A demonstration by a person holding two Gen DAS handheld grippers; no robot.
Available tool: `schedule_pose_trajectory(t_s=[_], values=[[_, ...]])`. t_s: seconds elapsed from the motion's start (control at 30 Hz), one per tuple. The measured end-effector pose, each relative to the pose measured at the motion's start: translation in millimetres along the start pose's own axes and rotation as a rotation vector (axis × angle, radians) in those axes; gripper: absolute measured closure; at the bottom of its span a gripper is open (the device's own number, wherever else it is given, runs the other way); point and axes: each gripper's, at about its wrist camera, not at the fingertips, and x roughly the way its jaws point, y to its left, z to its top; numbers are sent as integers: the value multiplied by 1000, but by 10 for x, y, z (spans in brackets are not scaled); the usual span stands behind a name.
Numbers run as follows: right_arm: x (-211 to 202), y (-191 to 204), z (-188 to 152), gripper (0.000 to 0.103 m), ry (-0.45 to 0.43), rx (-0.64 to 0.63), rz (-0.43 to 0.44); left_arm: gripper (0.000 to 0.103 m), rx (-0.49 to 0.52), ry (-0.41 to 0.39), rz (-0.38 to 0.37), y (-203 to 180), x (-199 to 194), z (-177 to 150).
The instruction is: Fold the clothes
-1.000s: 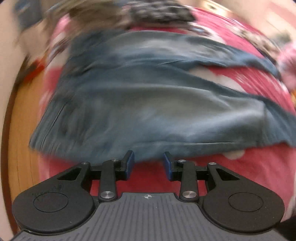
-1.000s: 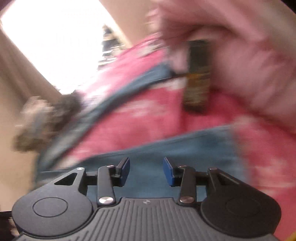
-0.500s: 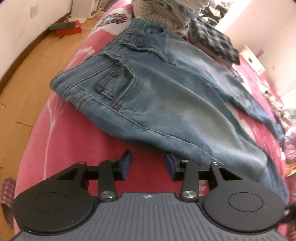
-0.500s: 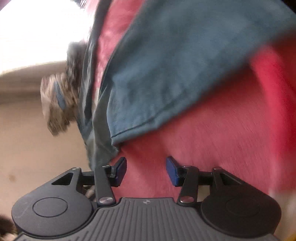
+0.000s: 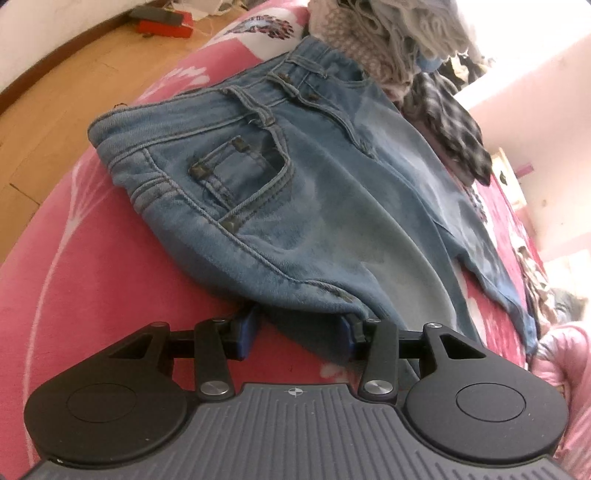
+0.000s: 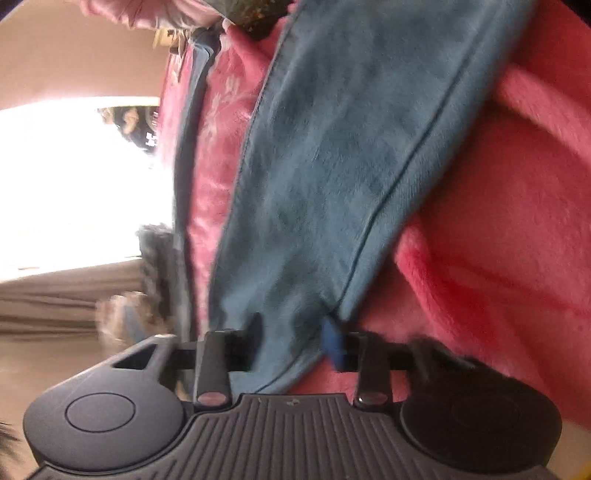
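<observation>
Blue jeans (image 5: 332, 184) lie flat on a pink blanket (image 5: 92, 277), waistband and front pocket toward the far left, legs running off to the right. My left gripper (image 5: 297, 332) is at the jeans' near side seam below the pocket. Its jaws are closing with the folded denim edge between them, and the pads do not look clamped. In the right wrist view the picture is rolled sideways and blurred. There my right gripper (image 6: 293, 338) is shut on the end of a jeans leg (image 6: 332, 166), which fills the space between its fingers.
A heap of knitted clothes (image 5: 388, 37) and a plaid garment (image 5: 454, 125) sit past the waistband. Wooden floor (image 5: 44, 110) with a red item (image 5: 164, 27) lies beyond the bed's left edge. A pink garment (image 5: 565, 350) lies at the right. The right wrist view shows pink blanket (image 6: 498, 221).
My left gripper moved in and down until the jeans' side edge came between its fingers. My right gripper rolled sideways, dropped to the jeans leg and closed on its end.
</observation>
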Motion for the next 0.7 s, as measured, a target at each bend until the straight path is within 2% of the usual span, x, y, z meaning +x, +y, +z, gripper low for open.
schedule_pose_trajectory(t_s=[0.07,0.13,0.2,0.23,0.3,0.33,0.37,0.47,0.53,0.6,0.63,0.67,0.7], values=[[-30,100,-43,102,-18,-43,-53,84,3,-16,40,-8,-23,-8],[-135,281,-88,102,-40,-116,-88,92,-3,-22,70,-13,-56,2],[-290,436,-96,102,-53,-154,-132,96,11,-22,91,-69,-140,35],[-355,454,-80,102,-55,-160,-157,103,31,-21,102,-109,-195,50],[-441,420,-33,102,-55,-149,-189,103,76,-14,120,-181,-287,78],[-458,371,-6,102,-53,-132,-191,103,95,-7,127,-206,-313,89],[-454,296,8,102,-42,-82,-150,103,111,3,131,-213,-318,94],[-473,46,57,91,3,38,-39,103,148,29,94,-186,-286,72],[-364,3,42,53,13,60,-28,102,127,34,38,-144,-281,49],[-261,-45,28,50,9,87,-24,89,118,34,18,-120,-274,9],[-212,-72,22,50,10,107,-9,72,107,33,14,-111,-271,-10],[-166,-96,17,50,10,127,8,64,94,31,11,-104,-269,-30],[-136,-105,20,50,7,135,20,63,80,28,7,-97,-268,-49]])
